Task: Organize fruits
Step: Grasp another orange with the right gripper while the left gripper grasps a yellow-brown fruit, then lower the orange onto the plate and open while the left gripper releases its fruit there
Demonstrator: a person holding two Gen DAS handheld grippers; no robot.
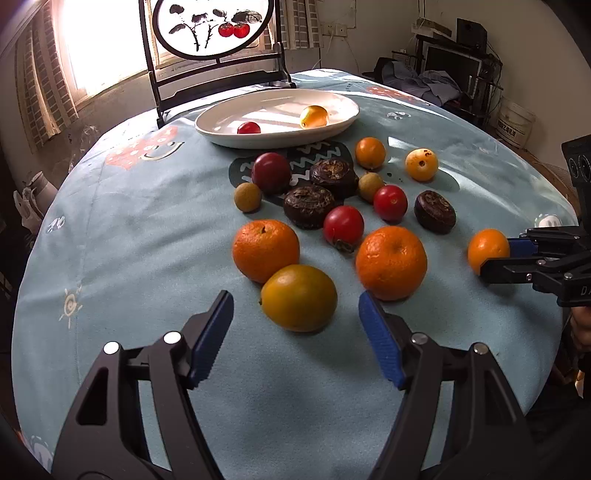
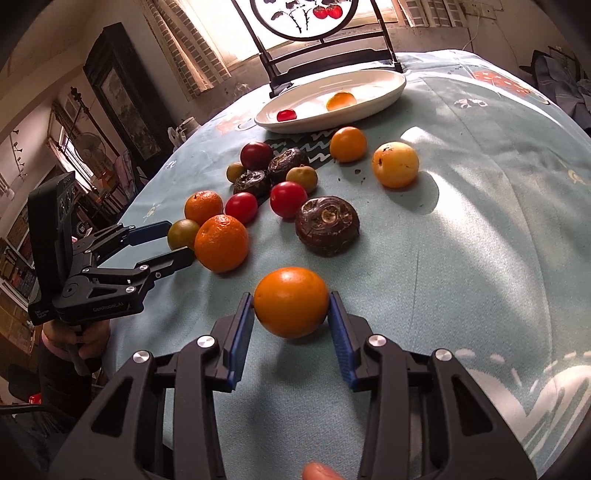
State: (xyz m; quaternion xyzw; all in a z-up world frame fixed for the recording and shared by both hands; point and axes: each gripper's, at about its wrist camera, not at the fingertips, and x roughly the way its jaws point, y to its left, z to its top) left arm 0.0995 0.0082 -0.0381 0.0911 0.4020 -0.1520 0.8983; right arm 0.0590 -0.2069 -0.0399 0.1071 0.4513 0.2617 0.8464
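Note:
Many fruits lie on a round table with a light blue cloth [image 1: 147,229]. A white oval plate [image 1: 221,136] at the back holds a red tomato [image 1: 248,127] and a yellow fruit [image 1: 314,116]. My left gripper [image 1: 295,306] is open, its blue pads either side of a yellow-orange fruit [image 1: 299,297] without touching it. My right gripper [image 2: 291,304] is shut on a small orange fruit [image 2: 291,302], also in the left wrist view [image 1: 488,251]. The left gripper shows in the right wrist view [image 2: 173,240], beside a greenish fruit [image 2: 183,233].
Two mandarins [image 1: 265,249] [image 1: 390,261], red tomatoes [image 1: 343,224], dark brown water chestnuts [image 1: 309,206], small tan longans [image 1: 247,197] and a yellow loquat [image 1: 421,164] lie clustered mid-table. A framed round screen [image 1: 214,29] stands behind the plate.

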